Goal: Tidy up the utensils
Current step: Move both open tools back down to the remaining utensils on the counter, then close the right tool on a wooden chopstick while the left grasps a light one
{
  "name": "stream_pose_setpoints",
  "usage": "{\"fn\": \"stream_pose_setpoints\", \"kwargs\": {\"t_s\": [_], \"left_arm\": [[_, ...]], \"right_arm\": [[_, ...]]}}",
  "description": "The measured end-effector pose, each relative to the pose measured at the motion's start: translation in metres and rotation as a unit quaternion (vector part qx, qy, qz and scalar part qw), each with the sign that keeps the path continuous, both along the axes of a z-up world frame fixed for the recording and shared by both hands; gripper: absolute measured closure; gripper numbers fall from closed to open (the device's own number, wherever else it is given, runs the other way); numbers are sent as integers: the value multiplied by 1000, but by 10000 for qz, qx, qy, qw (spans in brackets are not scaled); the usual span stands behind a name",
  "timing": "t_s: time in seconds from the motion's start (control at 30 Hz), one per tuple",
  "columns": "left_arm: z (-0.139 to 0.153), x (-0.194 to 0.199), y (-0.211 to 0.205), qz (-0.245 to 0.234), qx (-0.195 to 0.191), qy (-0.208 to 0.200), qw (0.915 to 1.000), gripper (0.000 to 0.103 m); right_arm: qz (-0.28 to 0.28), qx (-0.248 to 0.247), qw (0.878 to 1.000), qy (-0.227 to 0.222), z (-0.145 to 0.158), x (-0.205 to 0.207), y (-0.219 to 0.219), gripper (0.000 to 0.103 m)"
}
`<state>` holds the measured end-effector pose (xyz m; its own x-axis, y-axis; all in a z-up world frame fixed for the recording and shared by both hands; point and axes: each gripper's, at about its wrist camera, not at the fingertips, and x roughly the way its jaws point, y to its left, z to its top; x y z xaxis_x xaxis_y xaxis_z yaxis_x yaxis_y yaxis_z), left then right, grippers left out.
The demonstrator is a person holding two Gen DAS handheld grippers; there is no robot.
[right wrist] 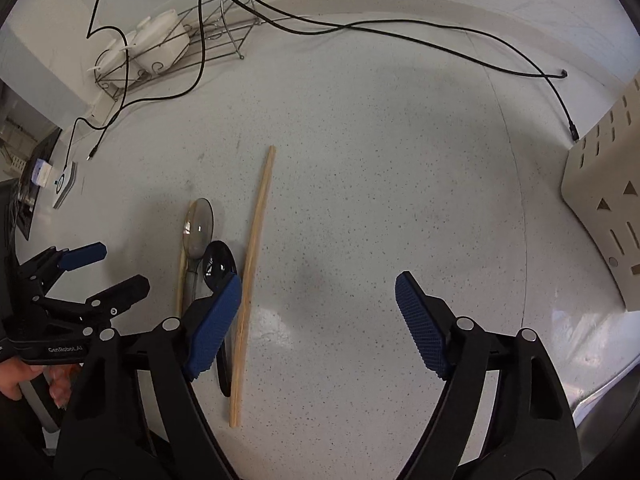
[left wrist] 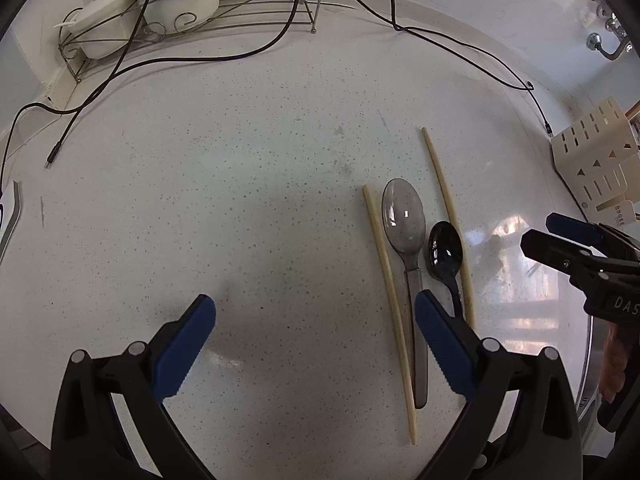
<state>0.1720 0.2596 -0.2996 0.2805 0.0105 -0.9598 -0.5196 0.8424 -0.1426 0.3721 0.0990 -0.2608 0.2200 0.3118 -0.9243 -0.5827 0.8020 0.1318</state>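
While both pairs of tongs hang spread and empty above the speckled bench [left wrist: 260, 168], the utensils lie side by side on it: a clear spoon [left wrist: 404, 220] and a black spoon [left wrist: 445, 250] between two chopsticks [left wrist: 390, 304]. The left tongs [left wrist: 316, 330] hover just left of them, the right tongs [right wrist: 318, 320] just right, nothing between their pads.
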Motion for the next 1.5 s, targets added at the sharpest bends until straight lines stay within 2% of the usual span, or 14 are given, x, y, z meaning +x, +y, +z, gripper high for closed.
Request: {"fn": "stream_pose_setpoints", "kwargs": {"t_s": [0.03, 0.27, 0.5, 0.67, 0.77, 0.8, 0.83, 0.87, 0.93, 1.13, 1.3, 1.4, 1.5], "left_arm": [[-1, 2, 0, -29, 9, 21, 10000, 5], [-17, 16, -2, -234, 95, 357, 9990, 5], [-27, 26, -8, -463, 330, 584, 9967, 5], [-29, 32, -11, -551, 313, 676, 9957, 7], [-25, 31, -12, -594, 344, 667, 9954, 17], [-24, 31, -12, -613, 333, 651, 9954, 23], [-22, 33, -12, -640, 326, 638, 9954, 31], [-21, 33, -12, -661, 322, 630, 9953, 36], [-20, 34, -11, -665, 280, 636, 9954, 43], [-18, 32, -9, -683, 258, 604, 9955, 44], [-20, 32, -12, -713, 249, 599, 9953, 44], [-22, 33, -12, -755, 237, 603, 9950, 45], [-20, 31, -8, -775, 226, 620, 9948, 48]], "right_arm": [[-7, -36, 10000, 37, -1, 0, -1, 35], [-102, 12, 9999, 67, 6, 6, -8, 35], [32, -327, 9995, -10, 5, 3, -3, 36], [211, -434, 9988, 65, -3, -5, 10, 39], [405, -607, 9973, 93, -11, -12, 23, 41], [422, -644, 9970, 104, -14, -13, 26, 43], [408, -683, 9968, 98, -16, -15, 30, 49], [412, -727, 9964, 109, -19, -16, 33, 53], [518, -770, 9956, 120, -22, -20, 39, 55], [588, -889, 9942, 130, -26, -25, 47, 54], [657, -857, 9939, 232, -29, -26, 52, 60], [732, -1002, 9922, 138, -31, -30, 61, 69], [833, -1212, 9891, -27, -33, -34, 72, 82]]}}
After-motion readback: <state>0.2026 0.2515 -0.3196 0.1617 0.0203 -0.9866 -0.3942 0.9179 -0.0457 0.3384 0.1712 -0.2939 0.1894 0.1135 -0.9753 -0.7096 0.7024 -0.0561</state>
